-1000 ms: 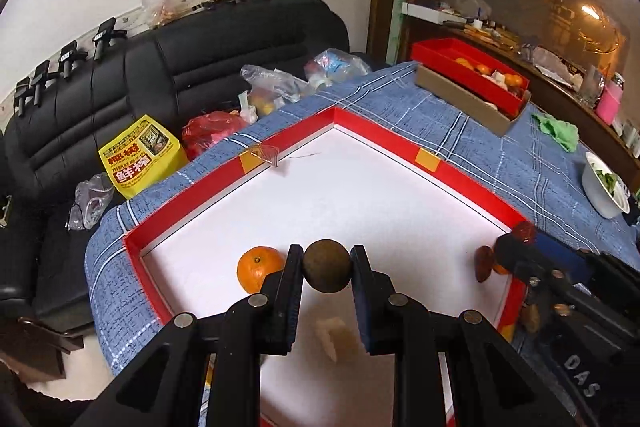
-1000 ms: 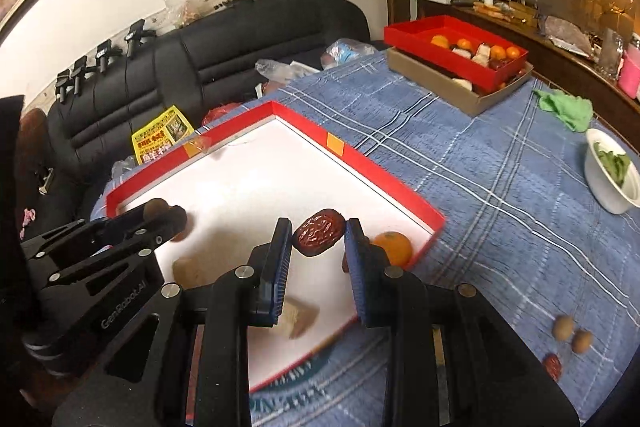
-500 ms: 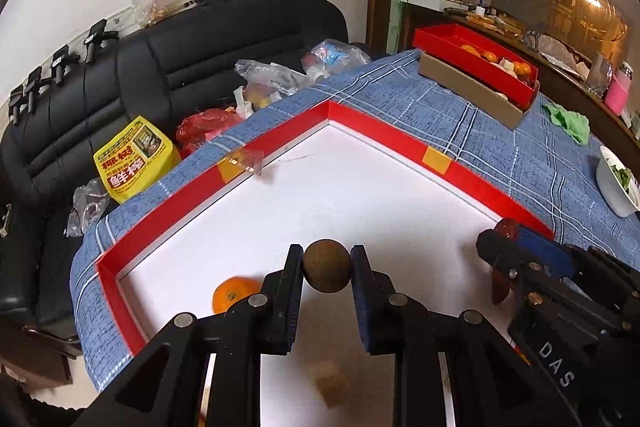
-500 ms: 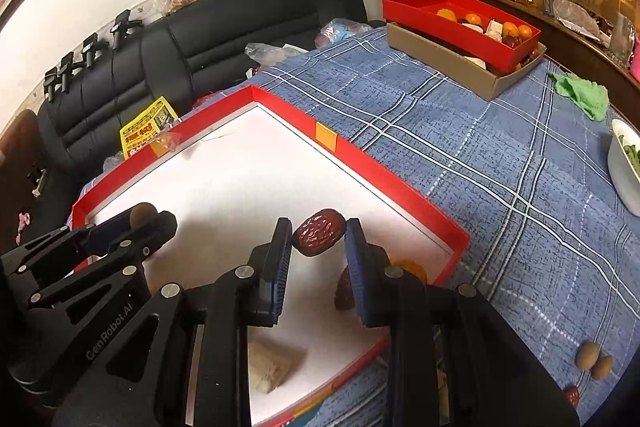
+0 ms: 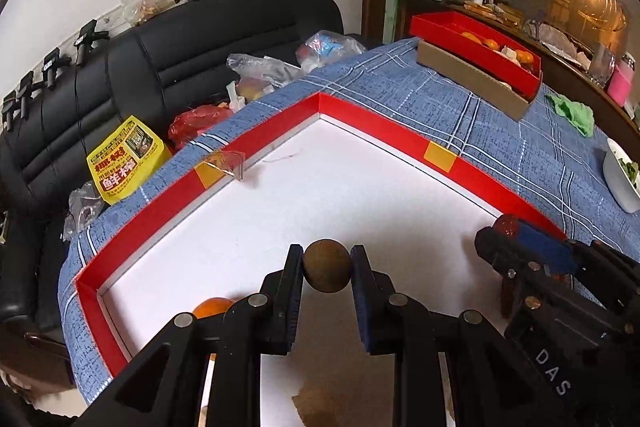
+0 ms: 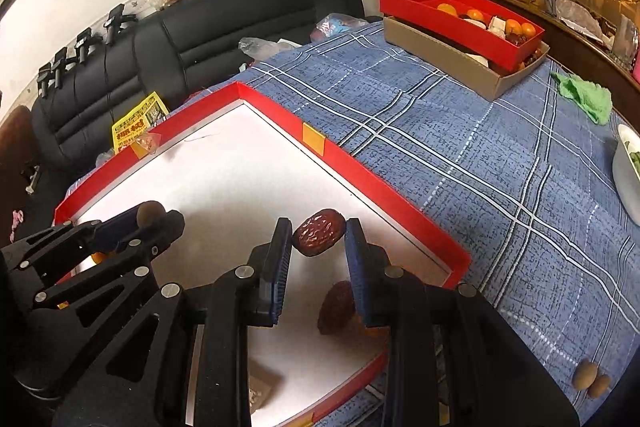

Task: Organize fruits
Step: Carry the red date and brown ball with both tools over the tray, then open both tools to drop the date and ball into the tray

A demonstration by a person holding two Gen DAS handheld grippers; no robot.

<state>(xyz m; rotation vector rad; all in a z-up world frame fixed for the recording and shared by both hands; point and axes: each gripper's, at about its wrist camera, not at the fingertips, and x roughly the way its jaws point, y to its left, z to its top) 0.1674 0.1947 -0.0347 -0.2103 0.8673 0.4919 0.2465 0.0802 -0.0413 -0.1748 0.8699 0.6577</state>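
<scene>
1. Brown and matte, a small round fruit (image 5: 327, 265) sits clamped between the pads of the left hand-held gripper (image 5: 326, 269), held above the white floor of the red-rimmed tray (image 5: 256, 157) on the table (image 6: 460, 147) with its blue plaid cloth.
2. Dark red and wrinkled, a dried date (image 6: 318, 231) is pinched crosswise in the right hand-held gripper (image 6: 317, 239), over the near right corner of the same tray.
3. Both fruits look light and small. The round one appears firm with a thin rough shell, so it likely takes pad pressure across its widest part but could roll out if gripped off centre.
4. The date seems soft and slightly sticky. A hold across its short middle, as here, probably suits it best, since a hard squeeze could crush it.
5. Lying in the tray are an orange (image 5: 212, 307) at the near left, partly hidden behind the left gripper, and a second date (image 6: 336, 307) below the right one.
6. Two more brown fruits (image 6: 590, 379) wait on the cloth at the near right, well apart from the tray.
7. A red box of oranges (image 6: 460, 15) stands at the far end of the table.
</scene>
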